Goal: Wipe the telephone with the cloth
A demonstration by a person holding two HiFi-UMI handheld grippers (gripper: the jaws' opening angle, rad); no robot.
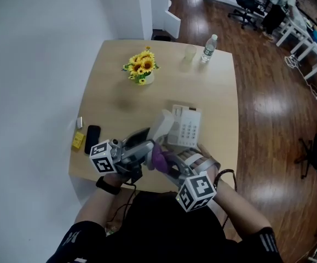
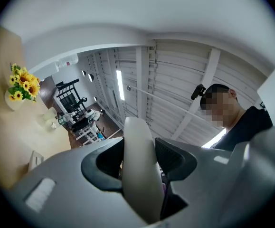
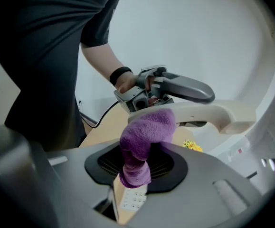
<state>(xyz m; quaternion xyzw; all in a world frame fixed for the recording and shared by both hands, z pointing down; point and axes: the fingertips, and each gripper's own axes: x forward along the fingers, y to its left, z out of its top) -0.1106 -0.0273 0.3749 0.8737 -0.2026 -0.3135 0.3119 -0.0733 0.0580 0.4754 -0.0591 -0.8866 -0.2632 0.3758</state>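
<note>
Clamp firmly with the left claw (image 2: pixel 138 161), shut around the cream handset (image 2: pixel 137 137), lifted just off the near-left side of the telephone base (image 1: pixel 186 126) on the table (image 1: pixel 120 103). Slide the purple cloth (image 3: pixel 144 132), pinched in the right claw (image 3: pixel 137 167) and touching the handset near the base's front edge, steadily along its length. Press lightly: probably enough to wipe, not enough to twist the handset loose. Avoid knocking the base sideways. Turn the handset afterwards for the far face.
</note>
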